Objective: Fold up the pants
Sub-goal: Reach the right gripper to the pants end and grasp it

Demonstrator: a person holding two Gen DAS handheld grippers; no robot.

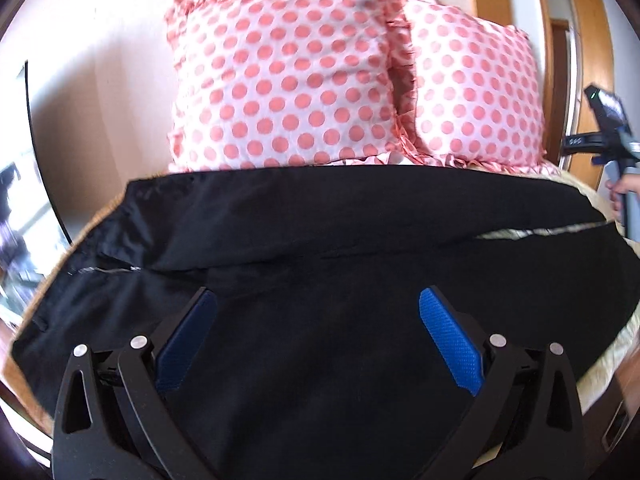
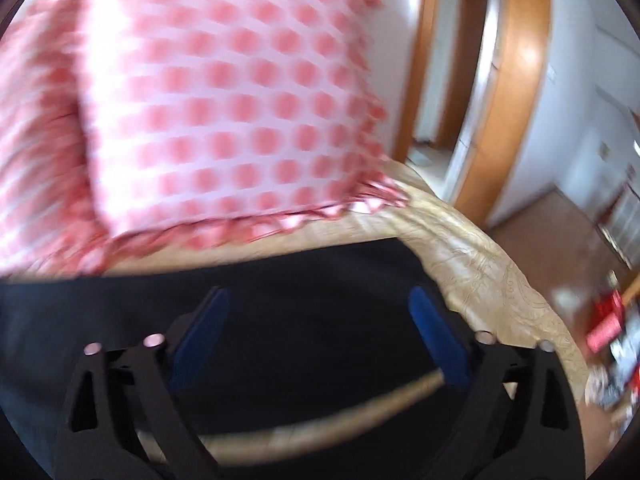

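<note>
Black pants (image 1: pixel 320 220) lie spread across the bed, waistband and zipper at the left, the two legs running right with a gap between them. My left gripper (image 1: pixel 318 300) is open and empty above the pants' middle. My right gripper (image 2: pixel 318 300) is open and empty above the leg ends (image 2: pixel 304 276) near the bed's right edge; this view is blurred. The right gripper also shows at the right edge of the left wrist view (image 1: pixel 616 148), held by a hand.
Two pink polka-dot pillows (image 1: pixel 288 80) (image 1: pixel 476 92) stand against the wall behind the pants. The beige patterned bedspread (image 2: pixel 492 276) ends at the right, with wooden floor and a doorway (image 2: pixel 472 80) beyond.
</note>
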